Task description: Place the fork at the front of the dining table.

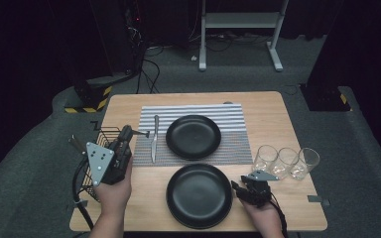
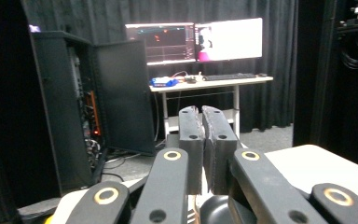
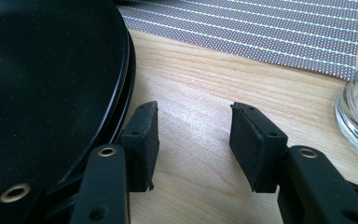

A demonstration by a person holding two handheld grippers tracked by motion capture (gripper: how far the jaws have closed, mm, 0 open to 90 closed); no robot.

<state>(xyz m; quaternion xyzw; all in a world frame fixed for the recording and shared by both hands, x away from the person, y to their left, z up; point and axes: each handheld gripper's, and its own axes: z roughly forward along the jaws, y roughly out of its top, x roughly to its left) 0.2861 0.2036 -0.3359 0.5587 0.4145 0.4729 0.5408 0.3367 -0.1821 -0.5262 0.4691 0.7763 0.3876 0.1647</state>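
Knife [image 1: 154,138] lies on the placemat [image 1: 238,119], just beside the left claw [image 1: 143,133].

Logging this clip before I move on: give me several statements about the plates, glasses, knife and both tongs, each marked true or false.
1. Two black plates are on the table. True: the far plate lies on the striped placemat, the near plate on bare wood.
2. The knife lies on the near plate. False: it lies on the placemat, left of the far plate.
3. The right tongs are open beside the near plate's rim. True.
4. The left tongs are wide open. False: their jaws are pressed together.
5. Four glasses stand in a row. False: three, at the table's right.
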